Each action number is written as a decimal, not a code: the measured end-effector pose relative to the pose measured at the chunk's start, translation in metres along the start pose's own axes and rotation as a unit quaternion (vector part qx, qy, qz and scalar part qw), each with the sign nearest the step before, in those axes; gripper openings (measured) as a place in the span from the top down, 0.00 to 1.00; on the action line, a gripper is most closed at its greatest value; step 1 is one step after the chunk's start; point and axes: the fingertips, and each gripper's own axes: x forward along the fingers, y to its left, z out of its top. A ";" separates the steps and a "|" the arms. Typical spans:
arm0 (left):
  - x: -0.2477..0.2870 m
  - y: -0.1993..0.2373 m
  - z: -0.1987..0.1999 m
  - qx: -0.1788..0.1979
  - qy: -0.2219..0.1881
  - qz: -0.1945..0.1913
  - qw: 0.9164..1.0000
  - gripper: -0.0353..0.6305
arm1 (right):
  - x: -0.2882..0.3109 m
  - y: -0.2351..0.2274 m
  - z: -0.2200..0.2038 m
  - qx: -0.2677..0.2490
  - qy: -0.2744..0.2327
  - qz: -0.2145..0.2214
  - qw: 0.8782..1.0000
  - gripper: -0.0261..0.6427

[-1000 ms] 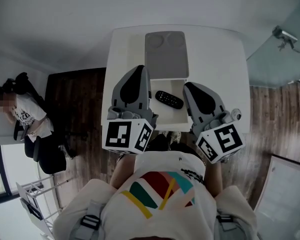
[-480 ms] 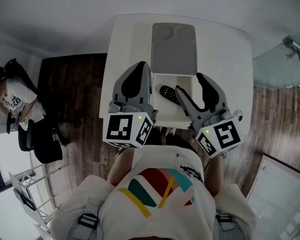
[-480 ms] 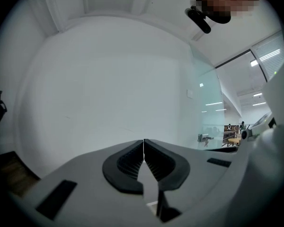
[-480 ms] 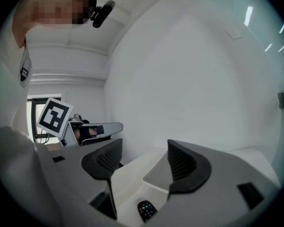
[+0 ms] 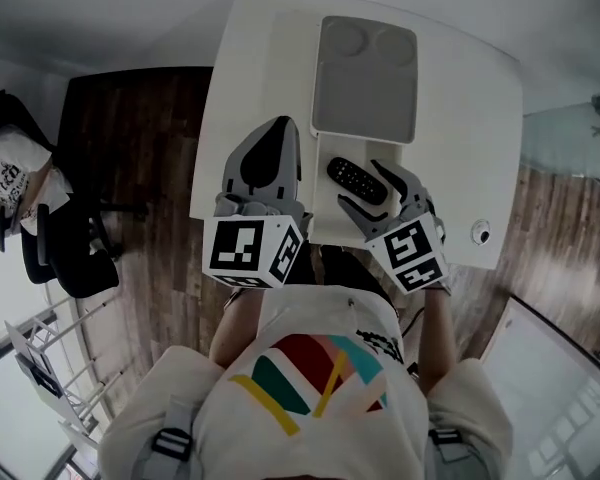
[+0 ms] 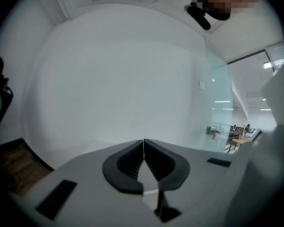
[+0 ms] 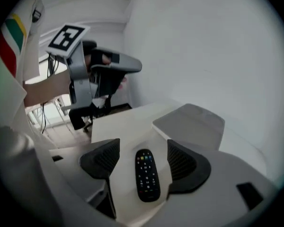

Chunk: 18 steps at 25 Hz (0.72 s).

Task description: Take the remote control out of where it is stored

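Observation:
The black remote control (image 5: 357, 179) (image 7: 146, 174) lies flat in the open white drawer (image 5: 327, 211) at the table's near edge. My right gripper (image 5: 373, 191) (image 7: 142, 158) hangs over the drawer with its jaws opening. The remote lies between the two dark pads (image 7: 102, 158), and neither pad touches it. My left gripper (image 5: 277, 130) (image 6: 143, 146) is shut with nothing in it. It hovers to the left of the drawer, pointing at the white wall. In the right gripper view it shows at upper left (image 7: 100, 74).
A grey pad (image 5: 366, 80) (image 7: 190, 120) lies on the white table (image 5: 250, 88) just behind the drawer. A small round fitting (image 5: 480, 233) sits near the table's right front corner. An office chair (image 5: 68, 258) stands on the wood floor at the left.
My right gripper has moved forward over the drawer and its jaws have spread to either side of the remote. The left gripper has stayed shut in about the same place.

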 end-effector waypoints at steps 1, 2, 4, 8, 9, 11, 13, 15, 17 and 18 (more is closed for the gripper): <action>0.000 0.003 -0.005 -0.004 0.004 0.003 1.000 0.94 | 0.005 -0.002 -0.010 -0.012 0.026 0.001 1.000 0.49; 0.001 0.008 -0.010 -0.006 0.008 0.006 1.000 0.94 | 0.009 -0.003 -0.018 -0.020 0.051 0.003 0.998 0.49; 0.001 0.015 -0.021 0.006 0.018 0.011 1.000 0.94 | 0.019 -0.003 -0.031 -0.022 0.096 0.017 0.995 0.49; -0.004 0.019 -0.038 0.071 0.017 0.016 0.997 0.94 | 0.036 0.004 -0.053 -0.023 0.172 0.049 0.984 0.49; -0.005 0.019 -0.043 0.071 0.019 0.015 0.997 0.94 | 0.040 0.005 -0.057 -0.028 0.187 0.050 0.981 0.49; -0.006 0.021 -0.053 0.057 0.026 0.014 0.998 0.94 | 0.048 0.004 -0.065 -0.040 0.213 0.050 0.975 0.49; -0.004 0.025 -0.062 0.049 0.034 0.016 0.998 0.94 | 0.057 0.001 -0.071 -0.053 0.235 0.047 0.970 0.49; -0.001 0.029 -0.067 0.043 0.037 0.018 0.998 0.94 | 0.065 -0.002 -0.078 -0.061 0.254 0.042 0.964 0.50; 0.000 0.033 -0.070 0.030 0.038 0.021 0.999 0.94 | 0.069 -0.003 -0.086 -0.068 0.274 0.040 0.959 0.50; -0.001 0.035 -0.071 0.023 0.039 0.024 0.999 0.94 | 0.071 -0.003 -0.089 -0.072 0.283 0.040 0.955 0.50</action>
